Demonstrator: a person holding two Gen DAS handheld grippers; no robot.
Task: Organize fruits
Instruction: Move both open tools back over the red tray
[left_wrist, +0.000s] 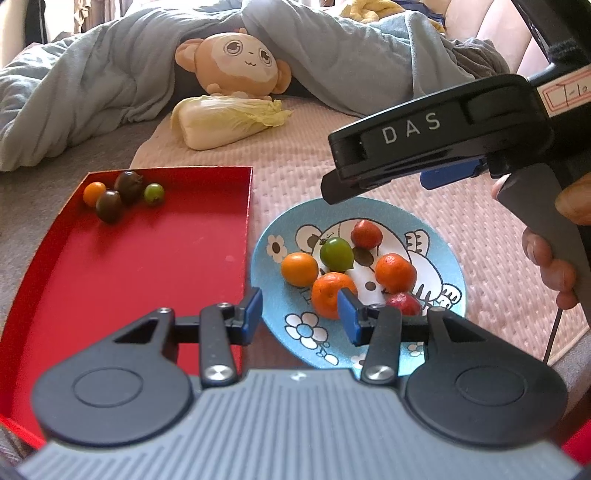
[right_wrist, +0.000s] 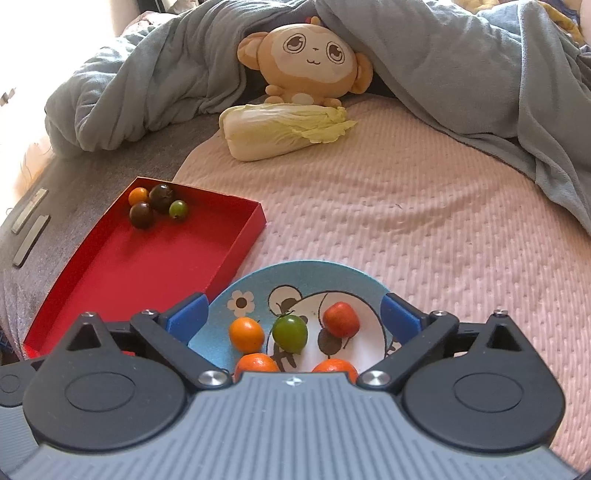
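Observation:
A blue cartoon plate (left_wrist: 448, 258) (right_wrist: 255, 280) holds several small fruits: orange ones (left_wrist: 299, 269), a green one (left_wrist: 336, 254) (right_wrist: 290, 333) and red ones (left_wrist: 366, 234) (right_wrist: 341, 319). To its left, a red tray (left_wrist: 147, 266) (right_wrist: 147, 258) has an orange fruit (left_wrist: 94, 192), two dark fruits (left_wrist: 109, 205) and a green one (left_wrist: 153, 193) in its far corner. My left gripper (left_wrist: 301, 314) hangs open over the plate's near left rim, nothing between its blue pads. My right gripper (right_wrist: 294, 314) (left_wrist: 343, 184) stands wide open above the plate, the fruits below it, none touched.
A napa cabbage (left_wrist: 225, 120) (right_wrist: 284, 129) and a monkey plush (left_wrist: 236, 62) (right_wrist: 310, 62) lie beyond on the pink mat. A grey-blue blanket (left_wrist: 92, 85) is heaped at the back. Two grey bars (right_wrist: 29, 225) lie left of the tray. A hand (left_wrist: 554, 266) holds the right gripper's handle.

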